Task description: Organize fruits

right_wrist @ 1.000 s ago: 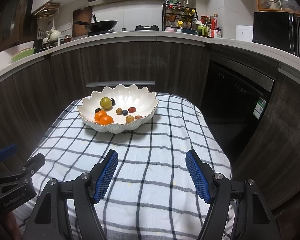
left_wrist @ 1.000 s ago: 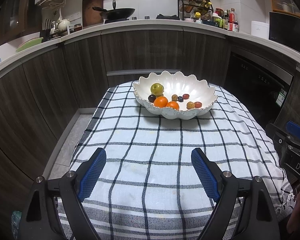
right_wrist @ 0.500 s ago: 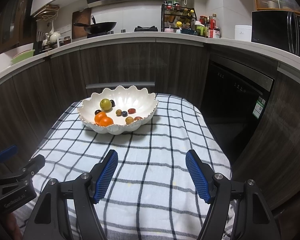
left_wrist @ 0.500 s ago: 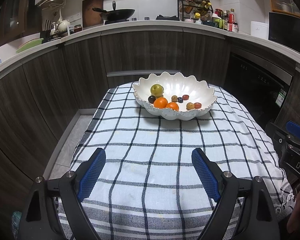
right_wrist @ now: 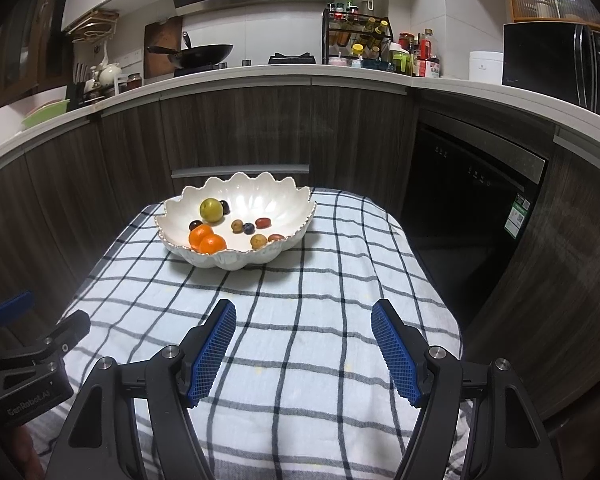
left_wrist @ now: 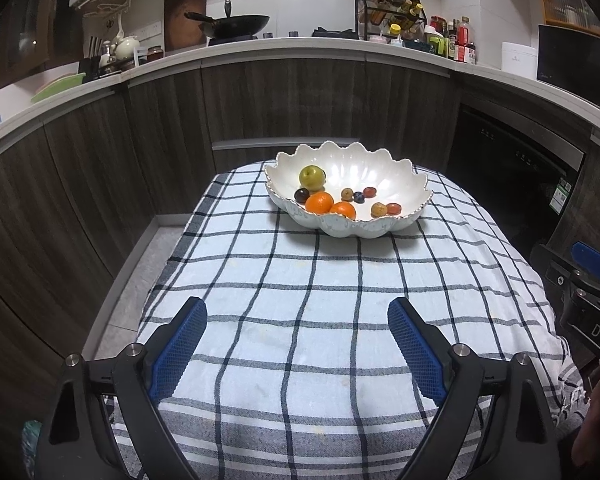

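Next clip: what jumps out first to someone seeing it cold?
The white scalloped bowl at the far end of the checked tablecloth, holding two oranges, a green fruit and small dark ones. Nearer, both grippers, left and right, hang open with nothing between them.

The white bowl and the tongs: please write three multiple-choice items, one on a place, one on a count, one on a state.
1. Where does the white bowl stand?
A. on the checked cloth
B. on the counter
C. on the floor

2. How many oranges lie in it?
A. none
B. two
C. five

3. What do the right tongs hold?
A. an orange
B. the bowl
C. nothing

Key: 1 A, the cloth lies under the bowl; 2 B, two orange fruits sit side by side; 3 C, only cloth shows between the blue pads.
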### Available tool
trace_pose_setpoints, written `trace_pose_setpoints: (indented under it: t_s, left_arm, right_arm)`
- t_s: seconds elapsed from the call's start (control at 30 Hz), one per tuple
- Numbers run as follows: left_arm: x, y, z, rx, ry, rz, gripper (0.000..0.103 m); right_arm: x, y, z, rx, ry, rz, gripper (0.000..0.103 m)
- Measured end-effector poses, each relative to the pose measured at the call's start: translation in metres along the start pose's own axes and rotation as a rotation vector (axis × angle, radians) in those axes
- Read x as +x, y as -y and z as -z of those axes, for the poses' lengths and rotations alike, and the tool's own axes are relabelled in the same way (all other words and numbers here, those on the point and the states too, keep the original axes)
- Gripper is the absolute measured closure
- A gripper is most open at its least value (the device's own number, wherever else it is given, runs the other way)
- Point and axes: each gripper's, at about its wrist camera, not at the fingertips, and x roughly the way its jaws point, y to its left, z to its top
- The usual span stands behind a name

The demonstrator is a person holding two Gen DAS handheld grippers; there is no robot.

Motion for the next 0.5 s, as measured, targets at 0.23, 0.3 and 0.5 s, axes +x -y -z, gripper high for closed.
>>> trace_pose_setpoints:
  t_s: [0.23,0.3,0.5]
  left_arm:
    - [0.0017,0.0008,0.0008,0.002,-0.003,-0.003,0.005]
    - [0.0017,0.0012,0.0015,0.006,-0.003,-0.007,0.003]
    - [0.0006,0.0017,0.0017,0.013,0.006,-0.011,0.001]
  right_arm:
    - [-0.0002,0.0018,0.0001,0.000,0.001,0.000,0.032]
    - [-0.0001,0.0016,0.0001,-0.001,0.000,0.001,0.032]
    - [-0.0001,0.0022,-0.0003,0.004,0.001,0.001,0.032]
